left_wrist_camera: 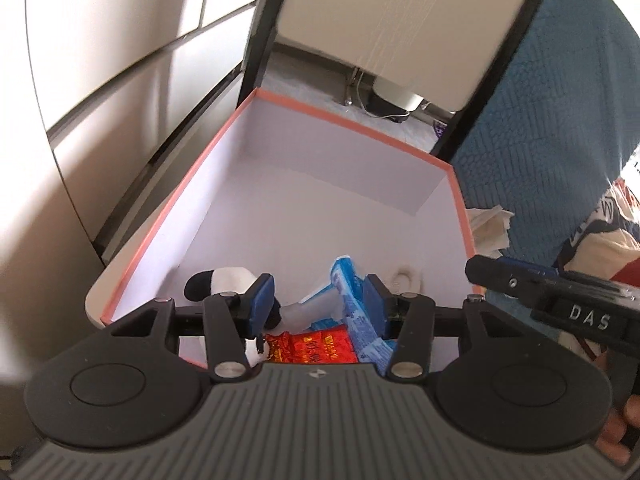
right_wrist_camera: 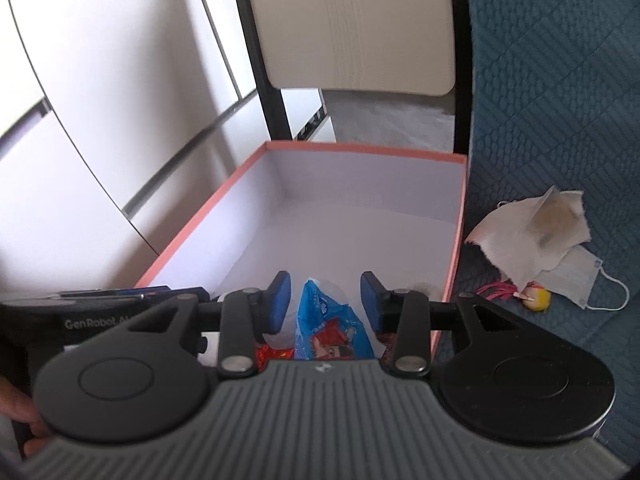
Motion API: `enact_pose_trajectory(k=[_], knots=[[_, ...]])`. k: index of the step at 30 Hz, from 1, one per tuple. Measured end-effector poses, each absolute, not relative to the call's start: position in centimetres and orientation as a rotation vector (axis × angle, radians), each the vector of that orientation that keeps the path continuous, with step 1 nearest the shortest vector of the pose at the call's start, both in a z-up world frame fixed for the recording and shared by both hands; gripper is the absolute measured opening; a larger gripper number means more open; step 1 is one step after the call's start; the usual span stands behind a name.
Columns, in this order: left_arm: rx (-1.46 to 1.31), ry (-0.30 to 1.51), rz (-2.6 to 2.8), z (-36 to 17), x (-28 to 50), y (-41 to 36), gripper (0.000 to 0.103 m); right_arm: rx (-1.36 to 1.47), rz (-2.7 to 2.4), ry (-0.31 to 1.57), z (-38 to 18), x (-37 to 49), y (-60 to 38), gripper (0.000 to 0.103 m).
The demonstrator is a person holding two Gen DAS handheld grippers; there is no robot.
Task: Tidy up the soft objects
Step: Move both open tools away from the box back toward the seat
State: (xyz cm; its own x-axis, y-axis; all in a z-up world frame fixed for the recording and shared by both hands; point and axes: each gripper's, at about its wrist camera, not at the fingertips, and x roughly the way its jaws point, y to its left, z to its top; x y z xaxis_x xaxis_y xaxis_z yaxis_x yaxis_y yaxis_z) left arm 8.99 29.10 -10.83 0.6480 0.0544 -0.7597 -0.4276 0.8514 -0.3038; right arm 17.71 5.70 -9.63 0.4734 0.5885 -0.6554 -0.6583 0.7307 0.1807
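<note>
Two hand-held grippers hover over an open box (right_wrist_camera: 456, 216) with a pink rim, on a chair beside a blue cover (right_wrist_camera: 560, 120). The left gripper (left_wrist_camera: 318, 300) and right gripper (right_wrist_camera: 326, 300) both stand spread, pinching nothing. Inside the box lie a blue packet (right_wrist_camera: 332, 320), a red packet (left_wrist_camera: 312, 346) and a black-and-white plush (left_wrist_camera: 224, 280). Tissue (right_wrist_camera: 528, 228) and a mask (right_wrist_camera: 576, 280) lie outside on the cover.

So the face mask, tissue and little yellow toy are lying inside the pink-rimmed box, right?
Not inside. The right wrist view shows the mask, tissue and yellow toy lying on the blue cover beside the box.
</note>
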Motion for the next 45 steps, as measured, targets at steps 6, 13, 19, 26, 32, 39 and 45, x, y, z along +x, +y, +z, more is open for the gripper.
enact_pose_trajectory(k=[6, 13, 19, 26, 32, 39, 45], knots=[[-0.451, 0.794, 0.262, -9.3, 8.5, 26.9, 0.055, -0.087, 0.750, 0.713, -8.2, 16.6, 3.7, 0.042], [-0.407, 0.755, 0.222, -7.9, 8.3, 23.7, 0.055, -0.090, 0.732, 0.678, -7.7, 16.0, 0.6, 0.042], [-0.389, 0.737, 0.182, -7.4, 8.4, 21.1, 0.060, -0.082, 0.700, 0.663, -7.8, 15.7, -2.7, 0.042], [-0.338, 0.722, 0.137, -7.1, 8.7, 17.5, 0.060, -0.067, 0.649, 0.627, -7.7, 15.3, -6.4, 0.042], [-0.340, 0.712, 0.098, -7.1, 8.9, 14.7, 0.060, -0.059, 0.608, 0.607, -7.7, 15.2, -9.9, 0.042], [-0.320, 0.716, 0.066, -6.9, 8.7, 11.5, 0.060, -0.029, 0.589, 0.599, -7.6, 14.1, -13.1, 0.042], [-0.332, 0.701, 0.085, -6.7, 8.2, 10.0, 0.060, -0.025, 0.587, 0.579, -7.4, 13.4, -15.2, 0.042]])
